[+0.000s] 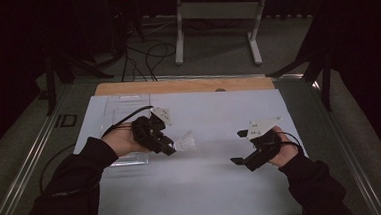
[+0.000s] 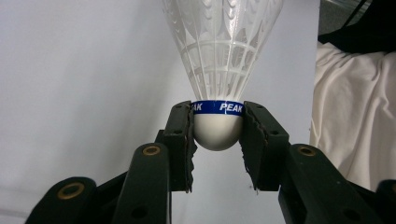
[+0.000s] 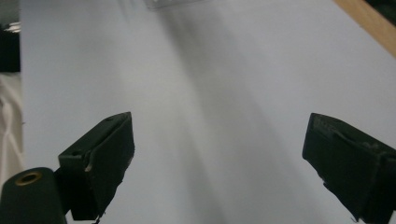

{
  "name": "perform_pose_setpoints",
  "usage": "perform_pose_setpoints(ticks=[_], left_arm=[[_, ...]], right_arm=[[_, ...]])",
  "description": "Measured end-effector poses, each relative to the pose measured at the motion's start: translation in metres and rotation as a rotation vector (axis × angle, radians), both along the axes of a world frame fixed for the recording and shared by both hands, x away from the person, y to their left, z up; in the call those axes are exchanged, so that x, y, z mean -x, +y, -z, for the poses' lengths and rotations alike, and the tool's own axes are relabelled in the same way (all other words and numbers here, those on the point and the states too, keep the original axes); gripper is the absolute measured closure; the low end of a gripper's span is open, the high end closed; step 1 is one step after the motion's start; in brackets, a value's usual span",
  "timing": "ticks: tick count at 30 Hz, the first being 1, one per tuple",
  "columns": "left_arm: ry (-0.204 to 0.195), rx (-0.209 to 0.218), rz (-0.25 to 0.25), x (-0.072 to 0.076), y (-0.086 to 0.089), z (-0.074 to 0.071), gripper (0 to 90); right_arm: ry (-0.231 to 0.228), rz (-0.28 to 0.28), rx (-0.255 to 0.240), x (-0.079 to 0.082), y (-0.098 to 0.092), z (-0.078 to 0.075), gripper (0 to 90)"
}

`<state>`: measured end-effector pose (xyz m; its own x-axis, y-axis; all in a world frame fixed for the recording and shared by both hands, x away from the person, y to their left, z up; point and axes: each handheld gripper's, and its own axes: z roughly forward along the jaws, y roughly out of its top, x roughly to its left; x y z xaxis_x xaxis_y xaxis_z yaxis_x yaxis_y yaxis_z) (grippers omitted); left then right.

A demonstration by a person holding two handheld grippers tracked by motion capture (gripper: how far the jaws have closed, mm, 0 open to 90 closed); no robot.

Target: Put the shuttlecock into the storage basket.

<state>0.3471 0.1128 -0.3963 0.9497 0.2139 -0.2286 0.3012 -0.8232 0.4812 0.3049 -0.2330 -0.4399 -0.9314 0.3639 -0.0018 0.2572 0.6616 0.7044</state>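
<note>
A white shuttlecock [image 2: 219, 70] with a blue band reading PEAK is held by its round cork base between the jaws of my left gripper [image 2: 217, 133], which is shut on it. From above, that left gripper [image 1: 168, 148] hovers over the white sheet, the shuttlecock [image 1: 184, 141] pointing right with its feathered skirt outward. My right gripper [image 1: 237, 148] sits farther right, jaws wide open and nothing between them. The right gripper view shows its two black pads [image 3: 100, 163] far apart over bare white sheet.
A clear plastic tray [image 1: 123, 111] lies on the left part of the white sheet [image 1: 208, 186], behind my left hand. A wooden strip [image 1: 187, 85] borders the far edge. Beyond the table stand a white frame's legs [image 1: 179, 33] and floor cables.
</note>
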Motion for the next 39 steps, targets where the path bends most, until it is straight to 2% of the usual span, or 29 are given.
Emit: perform_pose_setpoints(ticks=[9, 11, 12, 23, 24, 39], left_arm=[[-0.024, 0.002, -0.062, -0.002, 0.025, -0.006, 65.8], [-0.030, -0.005, -0.080, -0.002, 0.032, -0.006, 65.8], [-0.022, -0.003, -0.091, -0.002, 0.035, -0.006, 65.8], [-0.033, -0.008, -0.183, 0.002, 0.069, -0.015, 65.8], [-0.041, -0.013, -0.195, 0.003, 0.072, -0.016, 65.8], [-0.051, -0.032, -0.369, 0.010, 0.123, -0.021, 65.8]], right_arm=[[-0.001, 0.060, -0.048, 0.008, -0.012, 0.015, 9.3], [-0.015, 0.074, -0.050, 0.010, -0.014, 0.018, 9.2], [-0.030, 0.097, -0.074, 0.013, -0.017, 0.021, 9.2], [-0.055, 0.174, -0.121, 0.025, -0.032, 0.033, 9.3], [-0.073, 0.196, -0.125, 0.027, -0.034, 0.035, 9.3], [-0.083, 0.239, -0.154, 0.036, -0.043, 0.047, 9.3]])
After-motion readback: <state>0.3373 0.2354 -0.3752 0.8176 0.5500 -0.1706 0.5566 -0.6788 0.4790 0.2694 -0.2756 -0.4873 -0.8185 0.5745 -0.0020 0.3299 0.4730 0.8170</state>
